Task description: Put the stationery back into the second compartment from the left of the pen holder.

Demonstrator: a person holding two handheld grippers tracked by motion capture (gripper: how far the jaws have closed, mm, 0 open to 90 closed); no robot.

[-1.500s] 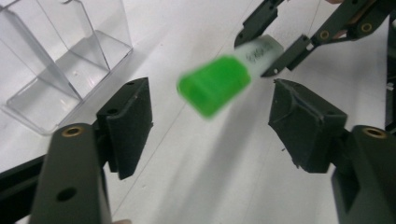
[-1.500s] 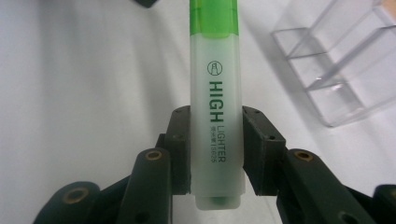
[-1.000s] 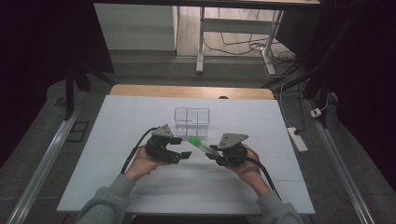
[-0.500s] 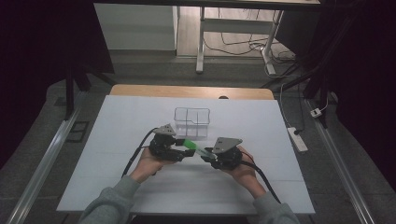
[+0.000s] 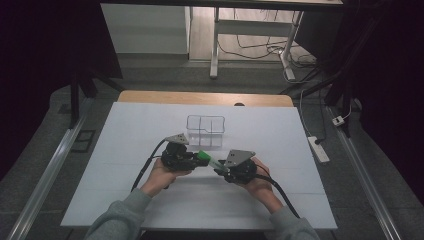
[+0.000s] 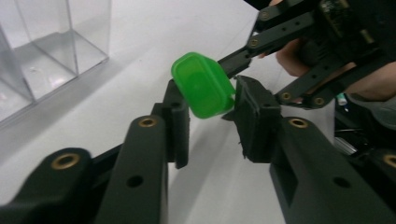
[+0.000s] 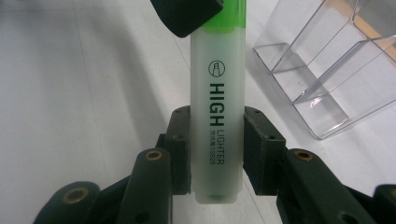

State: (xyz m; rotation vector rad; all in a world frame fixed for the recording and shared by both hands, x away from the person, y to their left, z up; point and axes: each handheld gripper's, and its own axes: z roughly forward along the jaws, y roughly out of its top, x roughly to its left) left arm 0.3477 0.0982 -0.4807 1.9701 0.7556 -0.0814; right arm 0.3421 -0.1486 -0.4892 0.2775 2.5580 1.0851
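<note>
Highlighter (image 7: 217,126) hangs above the white table (image 5: 125,145), held level between the two grippers, just in front of the clear box (image 5: 205,131). Right gripper (image 7: 217,149) is clamped on its pale barrel. Left gripper (image 6: 210,109) has just been closing on the green cap (image 6: 204,85); its jaws now stand on both sides of the cap and touch it.

Both my hand-held grippers meet tip to tip, forearms low.
My left hand-held gripper (image 5: 199,159) has just been closing, jaws nearly pinched; my right hand-held gripper (image 5: 218,167) sits clamped, each angled inward toward the other.
</note>
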